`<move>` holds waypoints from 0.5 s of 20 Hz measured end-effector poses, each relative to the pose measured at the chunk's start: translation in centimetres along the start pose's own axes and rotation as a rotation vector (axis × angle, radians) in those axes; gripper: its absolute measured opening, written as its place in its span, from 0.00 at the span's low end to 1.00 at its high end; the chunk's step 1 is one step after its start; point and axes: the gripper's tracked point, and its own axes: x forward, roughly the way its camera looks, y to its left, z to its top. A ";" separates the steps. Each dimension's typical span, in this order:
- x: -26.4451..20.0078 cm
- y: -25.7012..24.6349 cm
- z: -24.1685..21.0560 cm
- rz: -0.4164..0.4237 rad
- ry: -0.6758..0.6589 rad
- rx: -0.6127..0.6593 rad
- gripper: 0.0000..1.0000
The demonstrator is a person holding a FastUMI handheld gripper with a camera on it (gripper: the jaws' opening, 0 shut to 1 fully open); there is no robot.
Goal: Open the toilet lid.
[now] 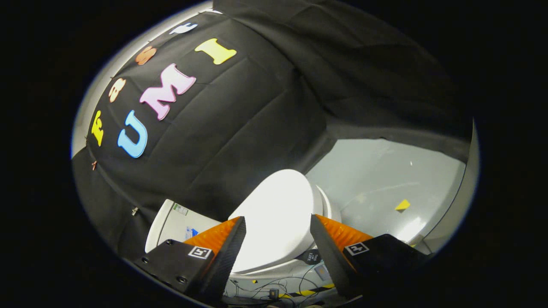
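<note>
A white toilet stands ahead, seen tilted. Its oval lid (276, 218) lies down flat on the seat and bowl (329, 206), and it shows in the gap between my fingers and just beyond them. The white tank (171, 222) is at the lid's hinge end, against the black cloth wall. My gripper (278, 229) is open, its two fingers spread wide above the lid with nothing held. I cannot tell whether the fingertips touch the lid.
Grey floor (385, 179) spreads past the toilet's bowl side, with a small yellow marker (402, 205) on it. Dark cables and a yellow-black striped tape (306, 293) lie on the floor below the fingers. Black cloth wall (239, 128) hangs close behind the tank.
</note>
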 end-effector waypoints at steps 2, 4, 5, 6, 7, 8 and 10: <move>1.2 -1.8 -1.3 -0.009 0.035 0.061 0.96; 2.0 -3.5 -3.0 -0.010 0.066 0.111 0.96; 2.4 -4.0 -3.9 -0.009 0.081 0.130 0.96; 2.8 -4.4 -4.7 -0.004 0.092 0.151 0.96; 3.2 -4.7 -5.3 0.007 0.099 0.177 0.96; 3.6 -5.2 -5.6 0.007 0.107 0.208 0.93; 3.8 -6.4 -6.8 0.002 0.120 0.256 0.92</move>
